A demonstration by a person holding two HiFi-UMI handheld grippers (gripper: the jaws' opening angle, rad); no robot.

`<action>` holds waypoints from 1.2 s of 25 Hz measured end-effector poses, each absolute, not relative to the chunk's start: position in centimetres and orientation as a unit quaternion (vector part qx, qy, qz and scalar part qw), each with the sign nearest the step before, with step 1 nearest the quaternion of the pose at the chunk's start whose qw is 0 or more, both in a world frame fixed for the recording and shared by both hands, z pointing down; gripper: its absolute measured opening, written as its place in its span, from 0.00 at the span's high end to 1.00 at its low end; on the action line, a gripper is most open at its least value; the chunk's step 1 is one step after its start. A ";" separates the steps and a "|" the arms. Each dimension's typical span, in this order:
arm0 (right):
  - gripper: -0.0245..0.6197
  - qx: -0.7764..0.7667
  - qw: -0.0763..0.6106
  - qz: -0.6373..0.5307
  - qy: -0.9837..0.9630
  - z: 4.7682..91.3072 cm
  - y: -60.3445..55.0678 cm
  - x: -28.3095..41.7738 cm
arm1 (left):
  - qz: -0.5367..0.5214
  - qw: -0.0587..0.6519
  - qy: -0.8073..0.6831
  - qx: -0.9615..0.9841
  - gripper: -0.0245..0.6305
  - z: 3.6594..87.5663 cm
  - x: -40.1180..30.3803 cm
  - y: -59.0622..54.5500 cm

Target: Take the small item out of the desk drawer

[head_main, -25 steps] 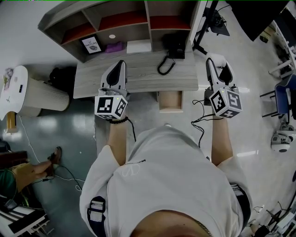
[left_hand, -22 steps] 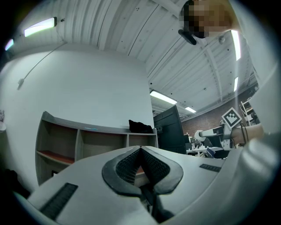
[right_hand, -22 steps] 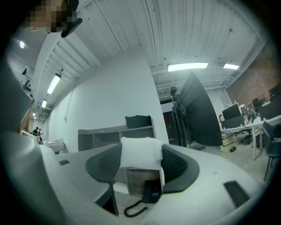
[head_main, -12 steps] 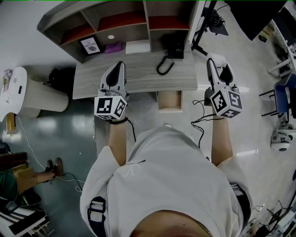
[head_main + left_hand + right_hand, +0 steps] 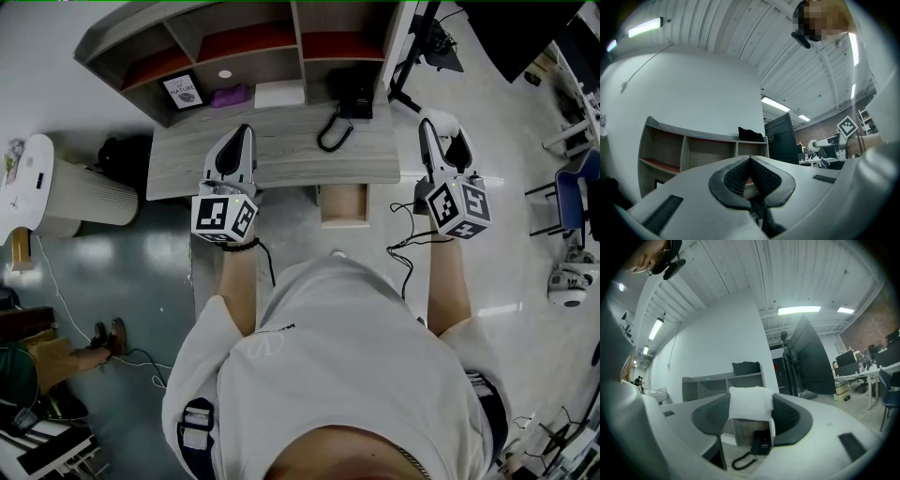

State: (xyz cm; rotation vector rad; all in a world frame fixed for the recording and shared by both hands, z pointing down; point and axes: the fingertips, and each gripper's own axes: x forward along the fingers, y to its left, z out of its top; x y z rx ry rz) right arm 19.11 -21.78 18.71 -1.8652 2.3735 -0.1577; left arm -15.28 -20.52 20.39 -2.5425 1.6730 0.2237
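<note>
The wooden desk (image 5: 281, 155) has a small drawer (image 5: 344, 204) standing pulled out below its front edge; its inside looks bare in the head view. My right gripper (image 5: 434, 122) hangs level just off the desk's right end. It is shut on a small white soft item (image 5: 750, 404), which the pads (image 5: 711, 417) squeeze from both sides. My left gripper (image 5: 245, 129) hovers over the left half of the desktop. In the left gripper view its fingertips (image 5: 750, 161) meet with nothing between them.
A black corded phone (image 5: 354, 94) sits at the desk's back right, also seen below the item (image 5: 761, 442). The shelf unit (image 5: 234, 47) holds a card, a purple object (image 5: 232, 95) and a white box (image 5: 281, 94). A monitor stand (image 5: 422, 47) rises right of the desk.
Both grippers have kept still and the white item stays in the right one. At the lower left of the head view a bystander's foot has drawn back.
</note>
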 end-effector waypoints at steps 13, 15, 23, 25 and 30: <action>0.56 -0.622 0.044 -0.055 0.779 19.3 -22.1 19.4 | 0.076 0.040 0.548 -0.832 0.96 20.6 -15.3 -20.8; 0.56 -0.624 0.042 -0.053 0.779 19.3 -22.2 19.5 | 0.077 0.041 0.549 -0.832 0.96 20.5 -15.3 -20.8; 0.56 -0.623 0.044 -0.055 0.779 19.4 -22.2 19.5 | 0.078 0.040 0.549 -0.831 0.96 20.7 -15.3 -20.7; 0.56 -0.623 0.043 -0.055 0.779 19.5 -22.3 19.5 | 0.077 0.039 0.549 -0.831 0.96 20.7 -15.3 -20.7; 0.56 -0.624 0.041 -0.058 0.778 19.6 -22.5 19.7 | 0.077 0.039 0.550 -0.831 0.96 20.7 -15.3 -20.8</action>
